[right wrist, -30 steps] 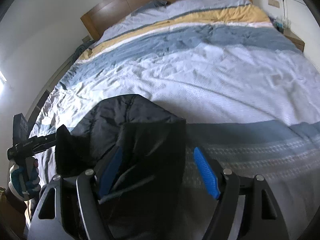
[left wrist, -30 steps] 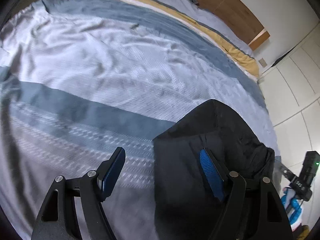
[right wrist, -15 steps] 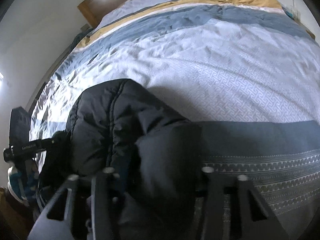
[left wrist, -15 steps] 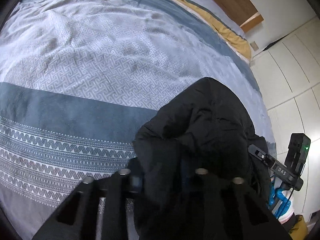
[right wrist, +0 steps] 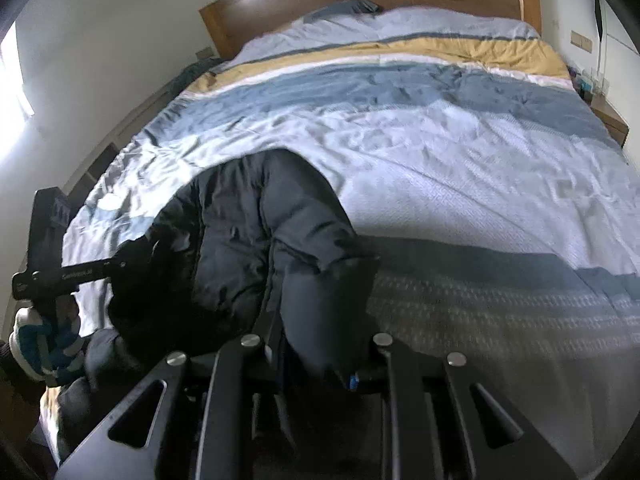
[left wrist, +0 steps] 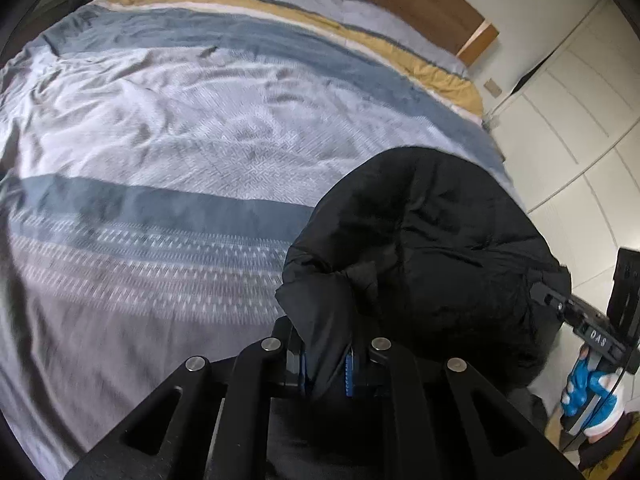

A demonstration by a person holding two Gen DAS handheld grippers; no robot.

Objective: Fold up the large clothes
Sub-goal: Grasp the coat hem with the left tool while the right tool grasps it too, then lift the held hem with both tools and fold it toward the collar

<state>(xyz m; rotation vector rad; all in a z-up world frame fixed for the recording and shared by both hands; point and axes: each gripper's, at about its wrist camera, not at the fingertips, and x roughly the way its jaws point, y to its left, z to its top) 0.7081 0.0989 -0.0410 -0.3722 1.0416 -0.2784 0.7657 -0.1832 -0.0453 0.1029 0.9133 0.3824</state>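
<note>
Two grippers had each taken a pinch of the same black padded jacket (left wrist: 420, 248), and the folding itself looked barely begun.

From the left wrist view, the left gripper (left wrist: 328, 364) sat at the lower centre of the frame, its jaws having just been closing and now clamped on a bunched edge of the jacket, blue pads pressed into the cloth. The jacket bulged in a dark heap at right centre, over the near edge of the striped bedspread (left wrist: 168, 152). At the far right a gloved hand (left wrist: 592, 392) held the other tool.

From the right wrist view, the right gripper (right wrist: 320, 364) at lower centre had likewise just been closing and gripped a thick fold of the jacket. The garment lay crumpled at left centre, not spread flat. Laying it out, tucking the sleeves and making every fold all appeared still to be done.
</note>
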